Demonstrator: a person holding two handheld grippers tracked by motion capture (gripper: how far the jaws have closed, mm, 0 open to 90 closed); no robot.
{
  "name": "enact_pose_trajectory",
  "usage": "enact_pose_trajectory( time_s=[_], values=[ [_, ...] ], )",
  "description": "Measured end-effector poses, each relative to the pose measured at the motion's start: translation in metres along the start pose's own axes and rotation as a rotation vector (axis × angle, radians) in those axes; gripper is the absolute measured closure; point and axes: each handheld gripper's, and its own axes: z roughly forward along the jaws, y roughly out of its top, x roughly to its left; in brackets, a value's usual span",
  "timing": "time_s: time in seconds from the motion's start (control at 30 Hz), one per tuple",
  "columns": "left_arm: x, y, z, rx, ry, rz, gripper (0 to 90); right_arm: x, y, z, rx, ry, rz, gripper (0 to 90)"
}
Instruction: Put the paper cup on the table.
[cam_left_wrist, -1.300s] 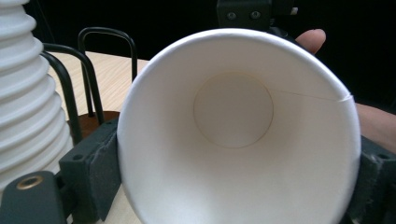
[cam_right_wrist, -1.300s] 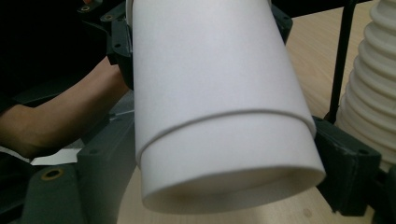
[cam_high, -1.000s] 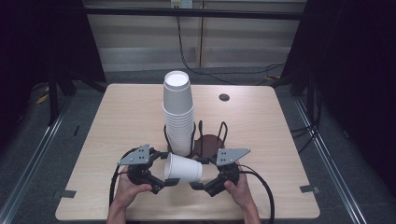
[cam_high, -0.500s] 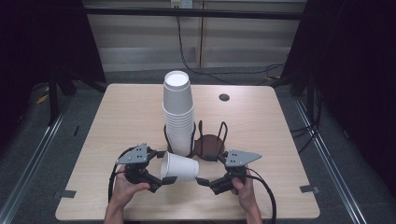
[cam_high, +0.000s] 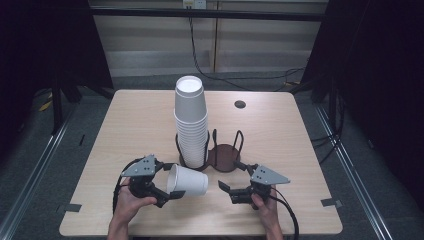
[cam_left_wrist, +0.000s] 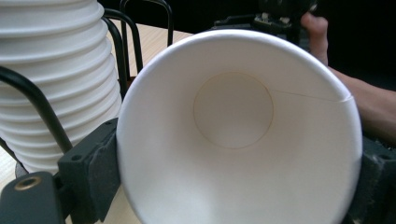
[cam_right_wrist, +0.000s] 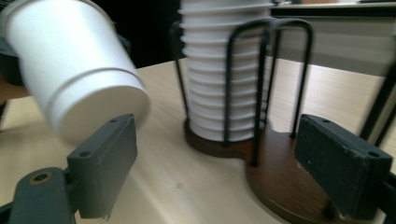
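From above, the left gripper (cam_high: 167, 186) clamps a paper cup (cam_high: 187, 181) sideways near the surface's front edge; the right gripper (cam_high: 232, 191) stands open. Its own view shows the empty holder ring (cam_right_wrist: 289, 186): I'd upright the cup first.

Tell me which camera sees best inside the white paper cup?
The left gripper view: the white paper cup opens straight at that camera, showing its round bottom and side seam. The high view shows the cup lying sideways in the left hand-held gripper. The right gripper view shows its outside.
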Motion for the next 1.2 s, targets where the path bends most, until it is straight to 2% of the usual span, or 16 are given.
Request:
enact_pose_trajectory(
  time_s=[0.03, 0.1, 0.27, 0.33, 0.4, 0.5, 0.57, 0.63, 0.83, 0.93, 1.0, 1.1, 1.2],
  values=[
    [0.000, 0.000, 0.000, 0.007, 0.009, 0.001, 9.9, 0.000, -0.004, -0.001, -0.004, -0.026, 0.001, 12.6],
    [0.001, 0.000, 0.001, 0.020, 0.017, -0.003, 9.9, -0.001, -0.008, -0.003, -0.009, -0.049, 0.004, 12.7],
    [0.001, 0.007, 0.001, 0.072, 0.036, -0.001, 9.9, -0.001, -0.013, -0.006, -0.086, -0.148, -0.045, 12.2],
    [0.002, 0.008, -0.002, 0.073, 0.041, -0.004, 9.9, -0.001, -0.015, -0.008, -0.101, -0.170, -0.031, 12.3],
    [0.004, 0.007, -0.006, 0.079, 0.049, -0.019, 9.9, -0.001, -0.016, -0.010, -0.124, -0.191, -0.040, 12.3],
    [0.007, 0.006, -0.011, 0.103, 0.075, -0.036, 9.9, -0.003, -0.018, -0.013, -0.154, -0.198, -0.025, 12.4],
    [0.009, 0.009, -0.013, 0.122, 0.102, -0.043, 9.8, -0.001, -0.019, -0.015, -0.175, -0.207, -0.037, 12.4],
    [0.011, 0.011, -0.017, 0.141, 0.095, -0.040, 9.8, -0.001, -0.019, -0.016, -0.186, -0.213, -0.032, 12.4],
    [0.018, 0.011, -0.027, 0.158, 0.126, -0.070, 9.8, -0.001, -0.019, -0.016, -0.184, -0.213, -0.032, 12.7],
    [0.020, 0.012, -0.029, 0.188, 0.145, -0.084, 9.8, -0.001, -0.019, -0.016, -0.185, -0.213, -0.033, 12.8],
    [0.021, 0.014, -0.031, 0.227, 0.178, -0.071, 9.8, -0.001, -0.019, -0.016, -0.185, -0.213, -0.032, 12.8],
    [0.024, 0.017, -0.036, 0.233, 0.171, -0.066, 9.8, -0.001, -0.019, -0.016, -0.185, -0.213, -0.032, 12.8],
    [0.027, 0.020, -0.040, 0.262, 0.203, -0.059, 9.8, -0.001, -0.019, -0.016, -0.184, -0.212, -0.032, 12.9]
  ],
)
